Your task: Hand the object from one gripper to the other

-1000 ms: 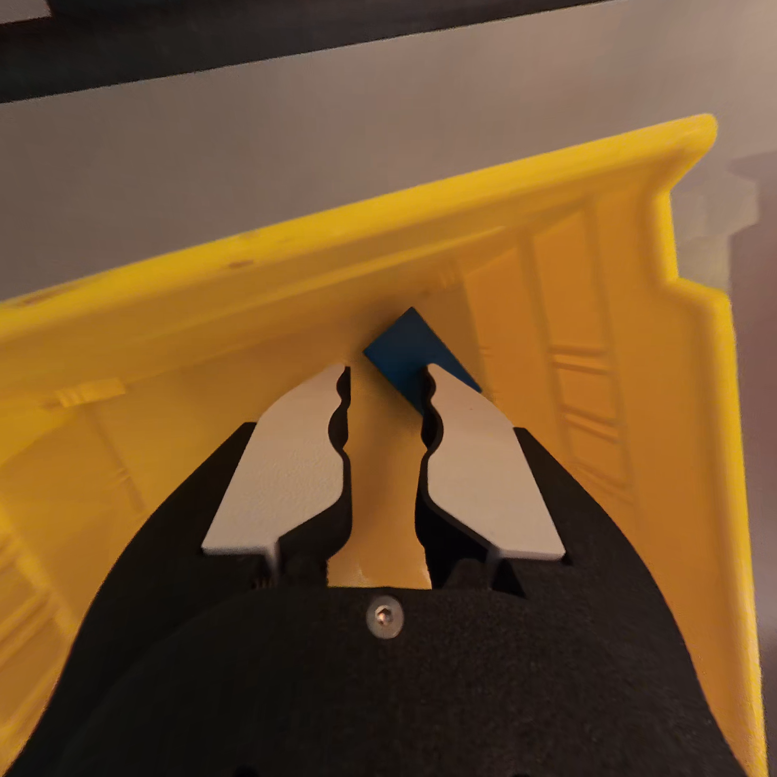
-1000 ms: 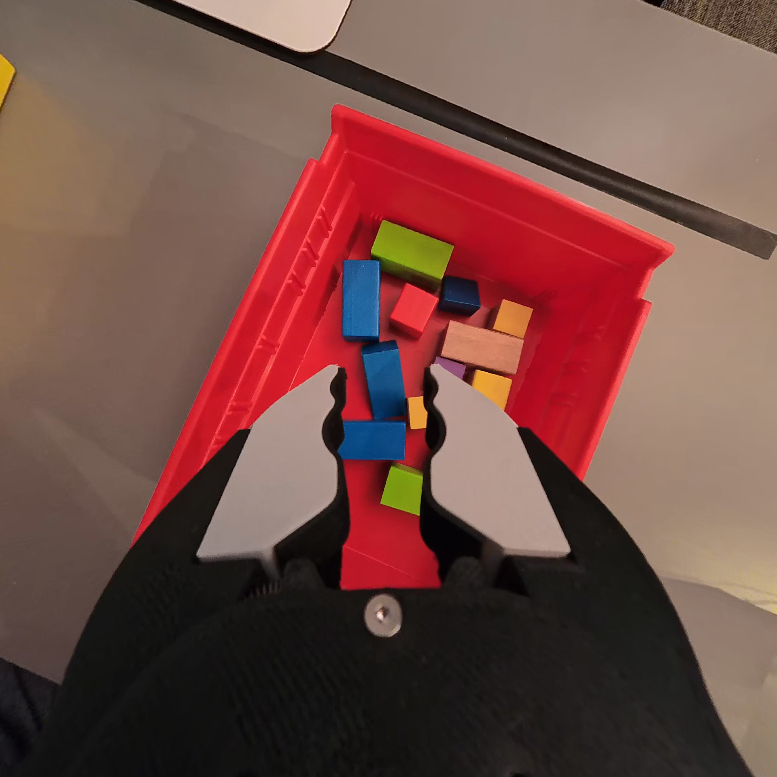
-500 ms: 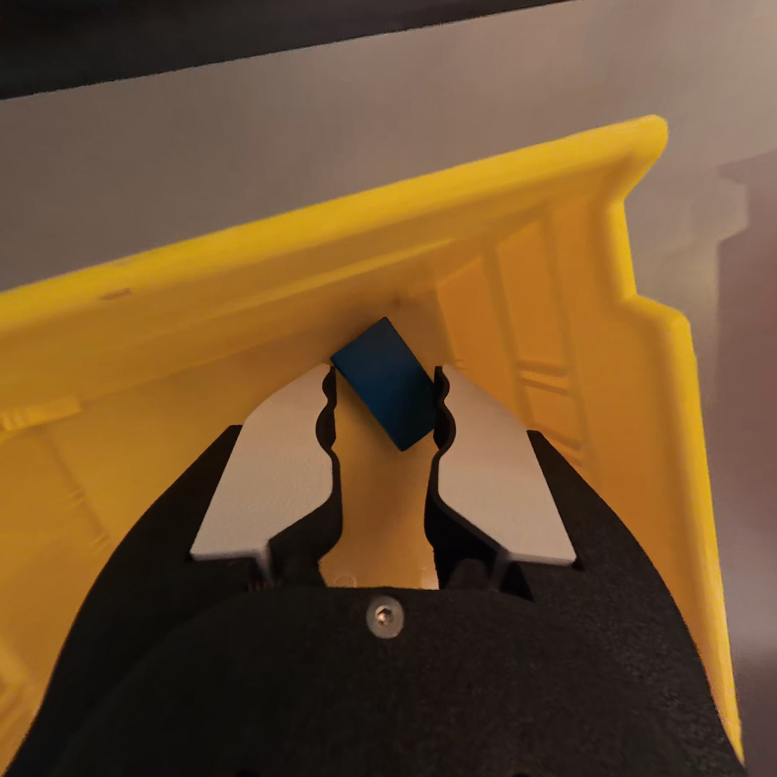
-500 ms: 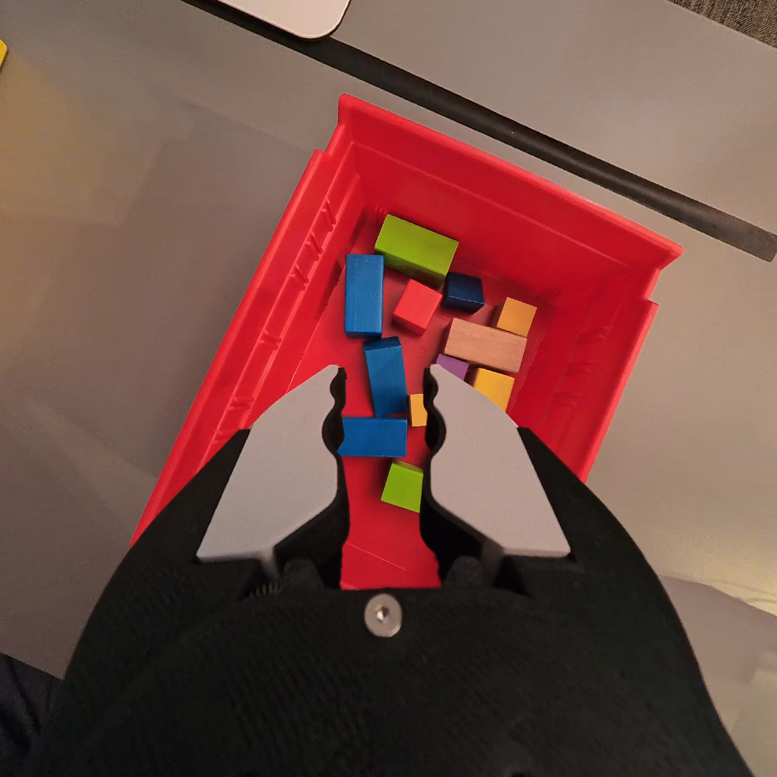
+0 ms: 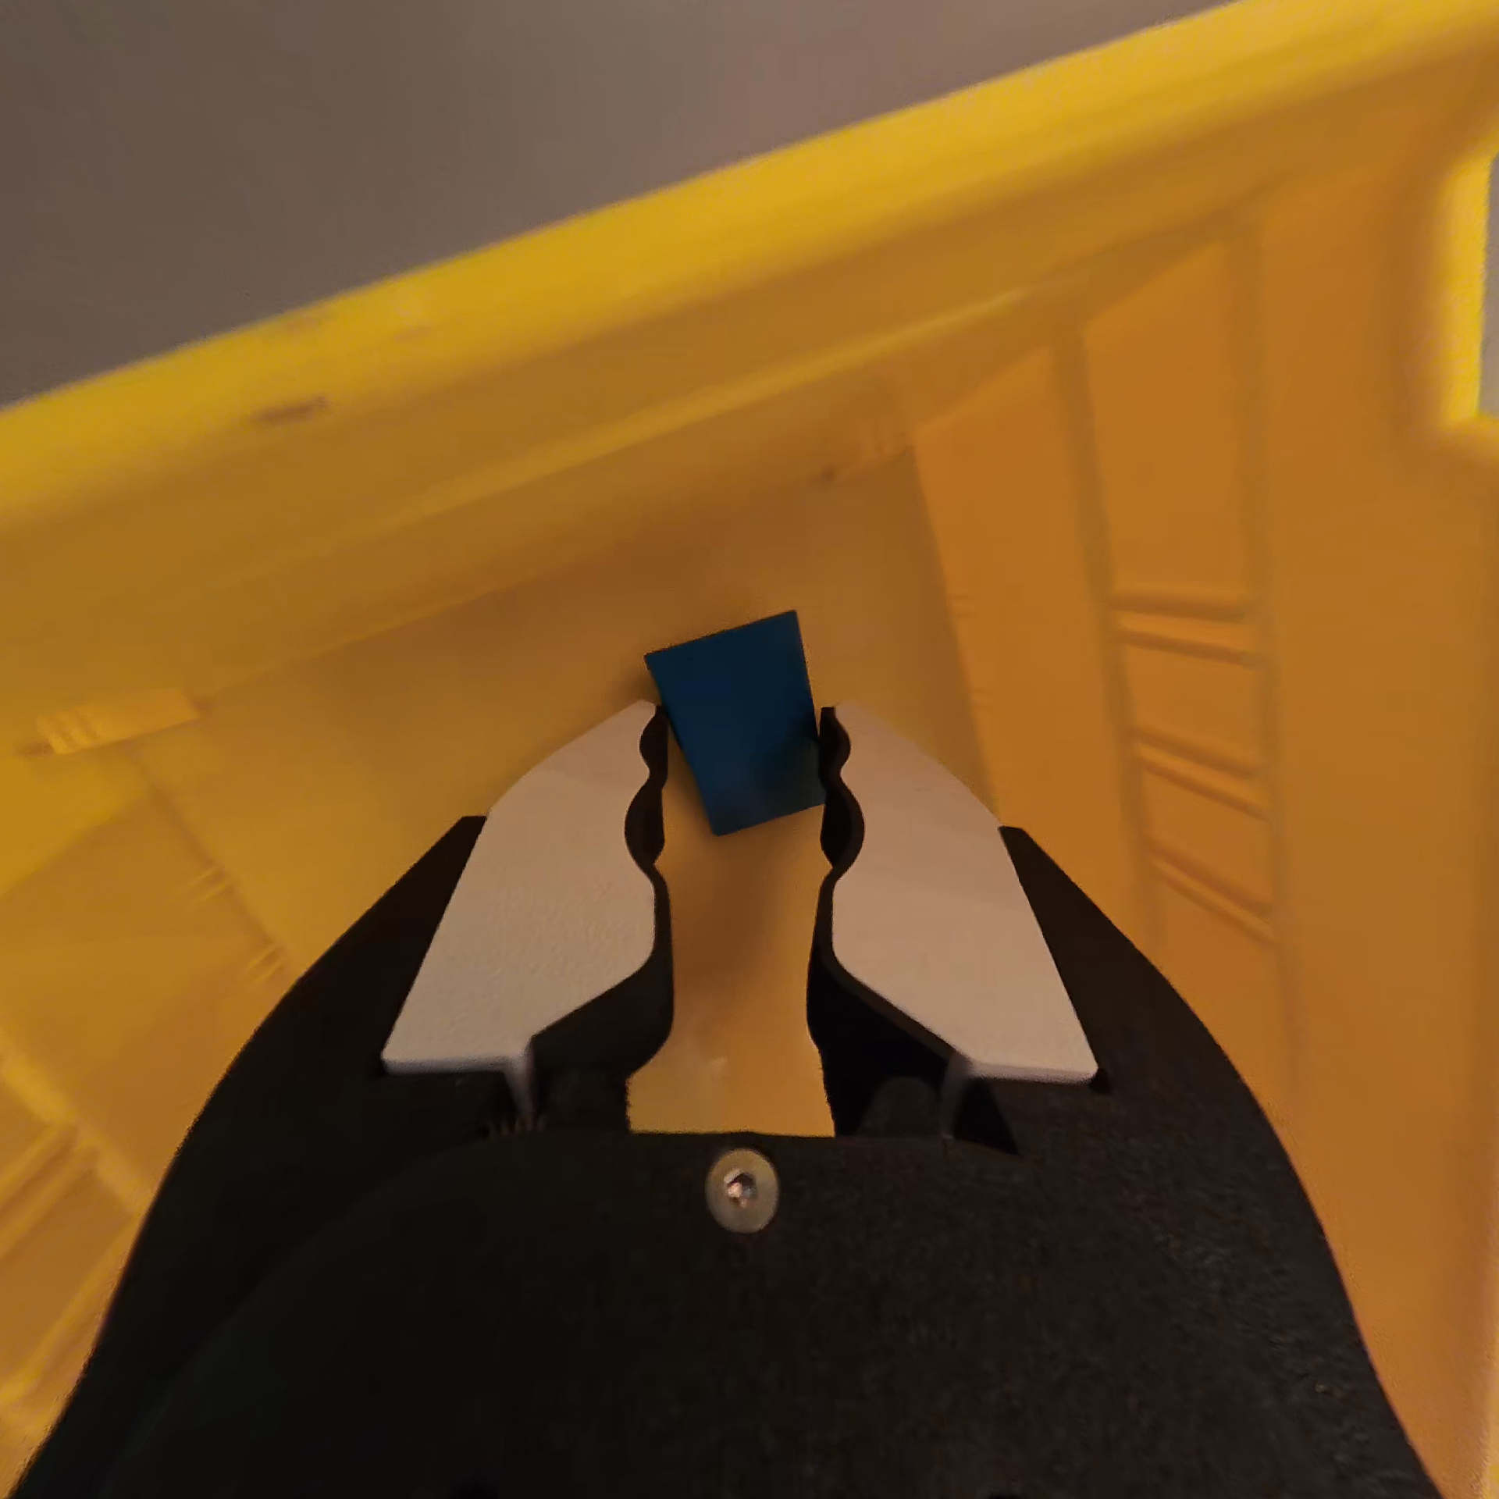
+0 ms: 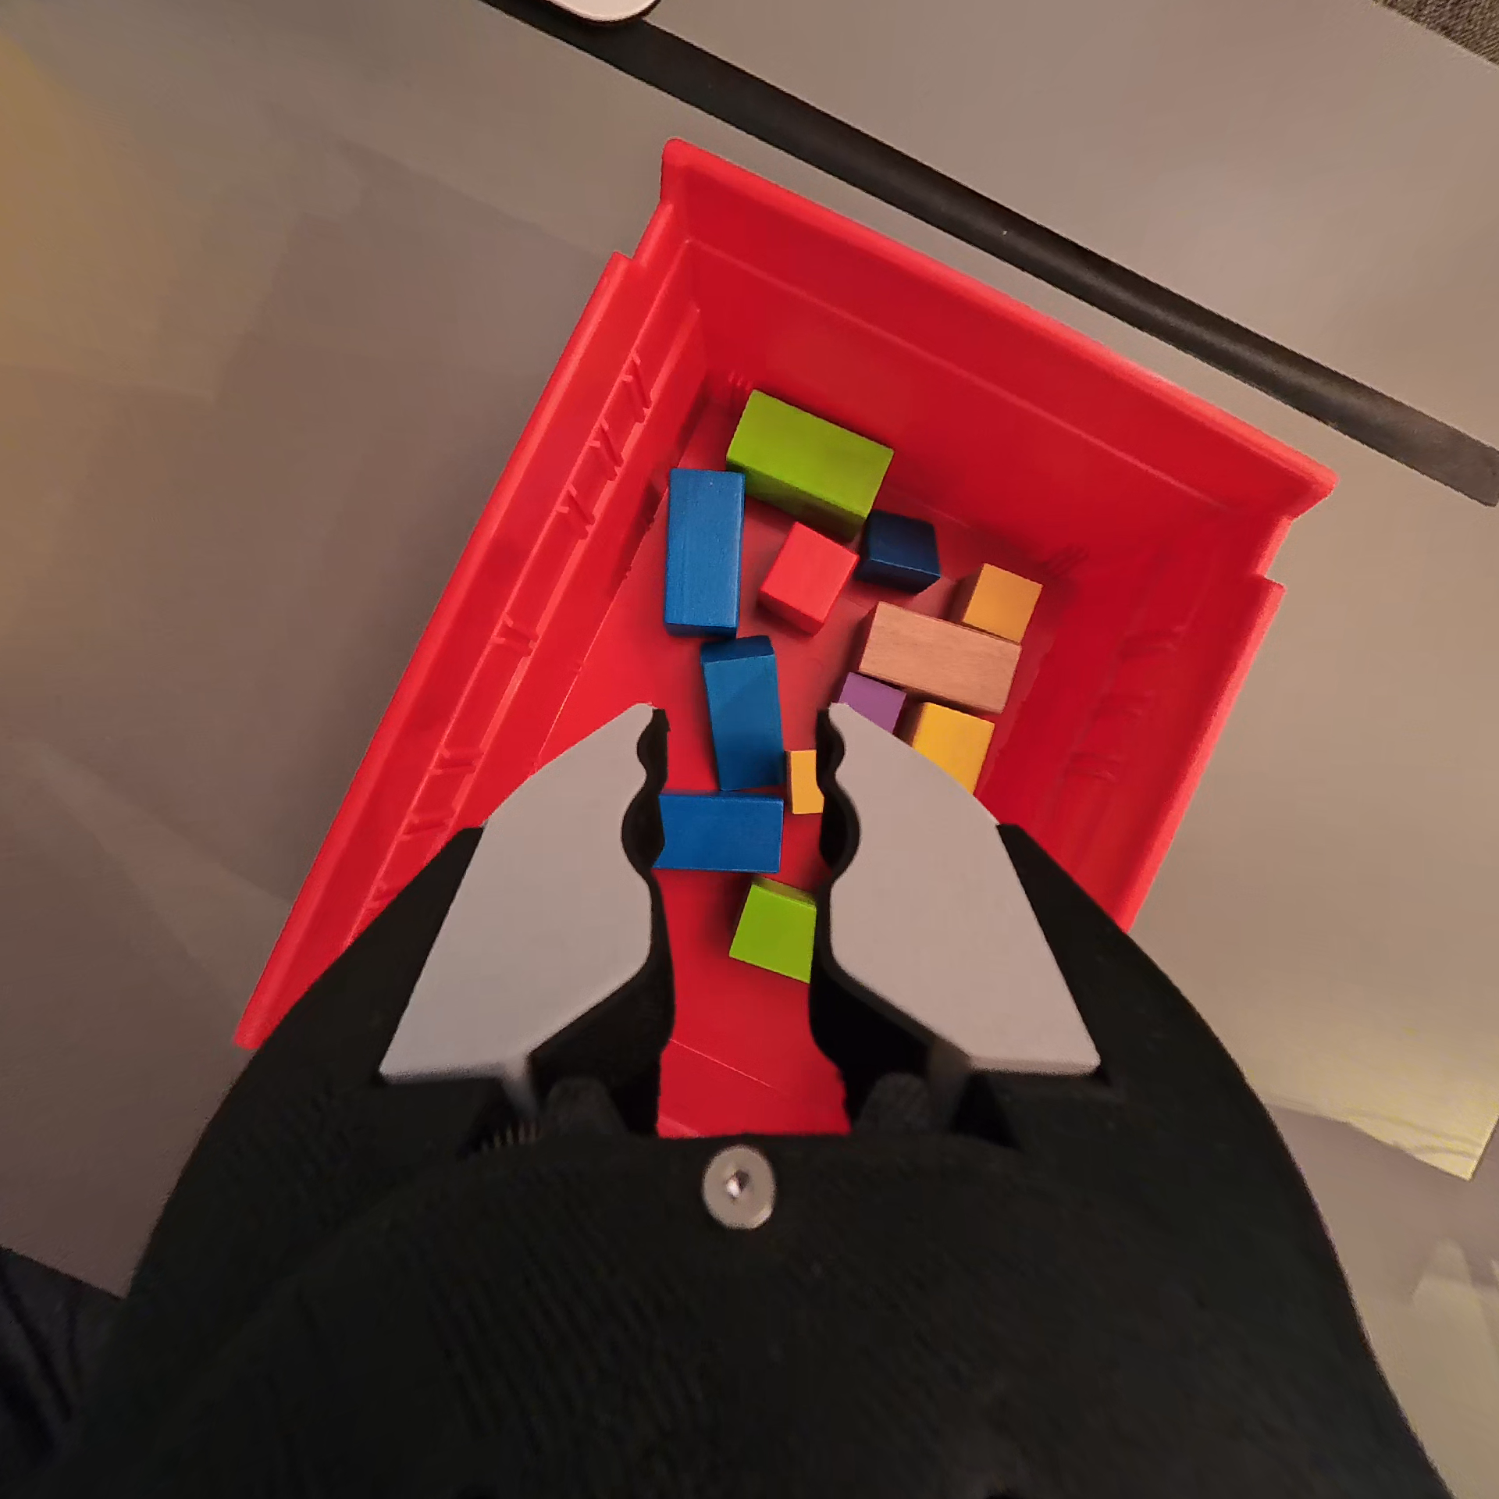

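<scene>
In the left wrist view, a small dark blue block [image 5: 742, 722] lies on the floor of a yellow bin [image 5: 568, 341], close to its far wall. My left gripper [image 5: 738, 714] is down inside the bin, and its two fingertips press against the block's left and right sides. In the right wrist view, my right gripper [image 6: 740, 718] hovers open and empty above a red bin [image 6: 1014, 365] that holds several coloured blocks. A blue block [image 6: 742, 714] shows in the gap between its fingers, well below them.
The red bin holds green [image 6: 807, 462], red [image 6: 807, 576], orange [image 6: 1002, 600] and wood-coloured [image 6: 941, 657] blocks. Both bins stand on a grey table [image 6: 284, 324]. A black strip [image 6: 1136, 292] crosses the table behind the red bin. The yellow bin's walls closely surround my left gripper.
My left gripper moved deeper into the yellow bin, opened wider, then narrowed onto the blue block, which turned from diagonal to nearly straight between the fingers. The right gripper drifted only slightly.
</scene>
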`<state>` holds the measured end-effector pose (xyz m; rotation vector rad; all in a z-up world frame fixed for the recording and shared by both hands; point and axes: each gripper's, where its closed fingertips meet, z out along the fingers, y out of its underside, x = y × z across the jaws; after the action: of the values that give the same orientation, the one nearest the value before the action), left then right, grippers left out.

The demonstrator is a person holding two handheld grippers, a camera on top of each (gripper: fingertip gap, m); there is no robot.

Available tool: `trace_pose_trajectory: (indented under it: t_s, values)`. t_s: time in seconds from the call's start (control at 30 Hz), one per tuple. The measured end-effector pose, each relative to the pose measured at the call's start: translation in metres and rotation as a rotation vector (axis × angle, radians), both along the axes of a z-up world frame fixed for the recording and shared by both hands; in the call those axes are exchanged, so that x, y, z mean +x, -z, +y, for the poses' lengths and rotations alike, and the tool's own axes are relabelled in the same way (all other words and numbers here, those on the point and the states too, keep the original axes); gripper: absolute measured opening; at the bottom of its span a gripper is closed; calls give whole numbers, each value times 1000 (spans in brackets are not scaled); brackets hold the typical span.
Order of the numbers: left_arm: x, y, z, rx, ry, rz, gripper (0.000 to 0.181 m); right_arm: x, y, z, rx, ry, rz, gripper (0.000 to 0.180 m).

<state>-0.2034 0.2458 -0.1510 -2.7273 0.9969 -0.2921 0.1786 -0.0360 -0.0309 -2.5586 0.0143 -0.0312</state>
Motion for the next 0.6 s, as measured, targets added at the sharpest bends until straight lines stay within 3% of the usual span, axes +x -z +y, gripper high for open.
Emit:
trace_pose_trajectory:
  t_s: [0.17, 0.33, 0.47, 0.6]
  values:
    - [-10, -6, 0, -3, 12, 11, 34, 0, -2, 1, 8, 1, -10, 36]
    - [-15, -40, -2, 37, 23, -79, 34, -1, -12, 5, 48, -2, -56, 36]
    - [11, -103, -30, 39, 124, -364, 34, -20, -45, 24, 212, -79, -139, 36]
    - [54, -178, -100, 5, 414, -694, 34, -113, -90, 51, 530, -435, -9, 36]
